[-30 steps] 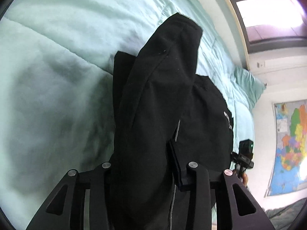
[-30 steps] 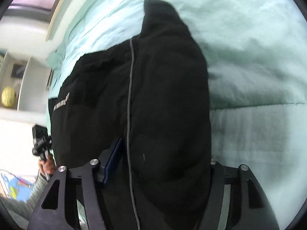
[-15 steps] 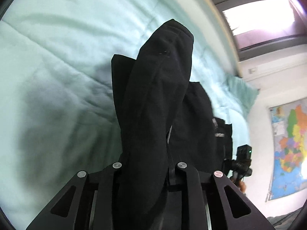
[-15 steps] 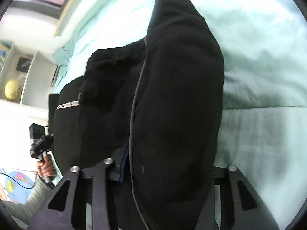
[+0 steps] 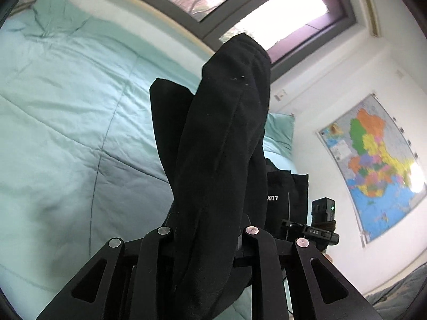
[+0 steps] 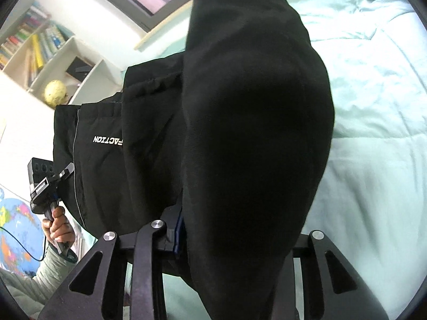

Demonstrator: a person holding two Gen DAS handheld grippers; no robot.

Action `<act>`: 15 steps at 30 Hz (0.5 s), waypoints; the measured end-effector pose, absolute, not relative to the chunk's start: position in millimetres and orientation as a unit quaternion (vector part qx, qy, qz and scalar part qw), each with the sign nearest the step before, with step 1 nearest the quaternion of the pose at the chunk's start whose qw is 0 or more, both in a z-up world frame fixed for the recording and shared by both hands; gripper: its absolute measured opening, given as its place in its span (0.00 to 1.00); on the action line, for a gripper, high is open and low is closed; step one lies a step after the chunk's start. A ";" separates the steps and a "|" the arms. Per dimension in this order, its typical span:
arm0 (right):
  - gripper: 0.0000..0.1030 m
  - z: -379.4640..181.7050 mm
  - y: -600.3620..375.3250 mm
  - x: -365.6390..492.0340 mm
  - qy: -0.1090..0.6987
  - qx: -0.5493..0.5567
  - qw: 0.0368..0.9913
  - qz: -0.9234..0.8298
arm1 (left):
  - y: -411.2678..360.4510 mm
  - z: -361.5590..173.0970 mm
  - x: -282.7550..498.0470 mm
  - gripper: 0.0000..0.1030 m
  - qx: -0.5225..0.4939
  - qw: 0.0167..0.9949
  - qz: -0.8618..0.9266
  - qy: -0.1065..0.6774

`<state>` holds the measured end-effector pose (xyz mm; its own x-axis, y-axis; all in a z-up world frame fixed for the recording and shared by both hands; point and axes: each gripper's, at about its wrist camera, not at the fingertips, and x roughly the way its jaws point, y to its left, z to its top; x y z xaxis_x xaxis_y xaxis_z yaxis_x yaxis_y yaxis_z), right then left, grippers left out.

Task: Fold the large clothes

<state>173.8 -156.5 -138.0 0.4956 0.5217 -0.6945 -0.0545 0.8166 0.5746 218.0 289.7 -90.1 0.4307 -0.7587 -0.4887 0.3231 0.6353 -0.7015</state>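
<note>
A large black garment [image 5: 221, 144] with white lettering, trousers by the look of it, hangs lifted above a mint-green bed. My left gripper [image 5: 208, 237] is shut on one bunched part of it; the cloth drapes forward over the jaws and hides the fingertips. My right gripper [image 6: 229, 242] is shut on another part of the same garment [image 6: 250, 122], which fills the middle of the right wrist view. The flat part with the lettering [image 6: 106, 140] hangs between the two grippers. Each gripper shows in the other's view: the right one [image 5: 320, 226], the left one [image 6: 45, 184].
The mint-green quilt [image 5: 66, 133] lies below and behind the garment, with a pillow [image 5: 277, 133] at its far end. A window [image 5: 240, 8] is behind the bed. A wall map [image 5: 373, 165] hangs on the right. A bookshelf [image 6: 40, 53] with a ball stands on the left.
Both grippers have risen and tilted up with the garment. The views now show the window, wall and shelf instead of mostly bed. The garment has lifted off the quilt.
</note>
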 end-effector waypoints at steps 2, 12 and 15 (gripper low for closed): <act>0.38 -133.5 -154.5 159.7 0.474 0.248 0.827 0.172 | 294.7 -83.8 199.5 0.21 -0.261 0.803 -0.341 0.414; 0.38 -169.7 -156.6 116.8 0.558 0.250 0.781 0.126 | 301.0 -141.4 143.5 0.21 -0.271 0.772 -0.317 0.480; 0.38 -201.7 -151.3 116.6 0.586 0.251 0.763 0.107 | 304.6 -180.2 141.9 0.21 -0.283 0.755 -0.291 0.514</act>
<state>116.6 -151.3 -201.7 0.2905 0.4578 -0.8403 0.1299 0.8511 0.5086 141.9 304.6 -180.2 0.3012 -0.7309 -0.6124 0.1490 0.6705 -0.7268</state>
